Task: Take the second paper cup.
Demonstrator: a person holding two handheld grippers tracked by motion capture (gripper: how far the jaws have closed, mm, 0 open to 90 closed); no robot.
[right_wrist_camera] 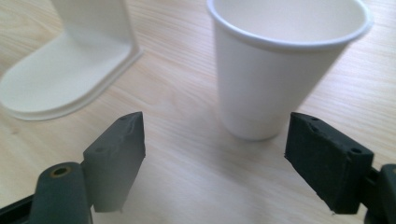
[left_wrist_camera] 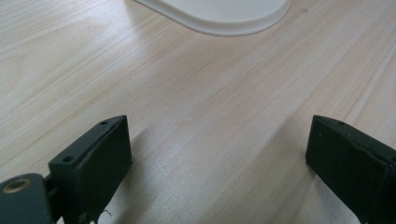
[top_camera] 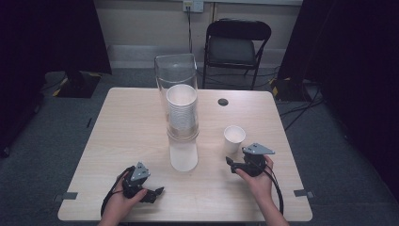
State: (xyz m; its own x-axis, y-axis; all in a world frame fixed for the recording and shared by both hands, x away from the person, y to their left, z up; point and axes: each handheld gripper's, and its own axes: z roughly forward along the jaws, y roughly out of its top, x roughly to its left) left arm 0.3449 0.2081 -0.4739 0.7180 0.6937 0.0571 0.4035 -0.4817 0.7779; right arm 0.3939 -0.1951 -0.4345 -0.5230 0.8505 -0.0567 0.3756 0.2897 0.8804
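A single white paper cup (top_camera: 234, 138) (right_wrist_camera: 280, 70) stands upright on the wooden table (top_camera: 131, 136), right of centre. My right gripper (top_camera: 235, 163) (right_wrist_camera: 215, 154) is just in front of it, open, with the cup a little beyond the jaw tips and not touched. A clear tube dispenser (top_camera: 181, 89) at the table's middle holds a stack of white cups (top_camera: 181, 110) over a white base (top_camera: 183, 155) (right_wrist_camera: 60, 79) (left_wrist_camera: 224, 14). My left gripper (top_camera: 157, 192) (left_wrist_camera: 219, 154) rests near the front edge, open over bare wood, nothing between its jaws.
A small dark round hole (top_camera: 223, 101) sits in the tabletop behind the cup. A black folding chair (top_camera: 235, 47) stands beyond the far edge. Bare wood lies on the left half of the table.
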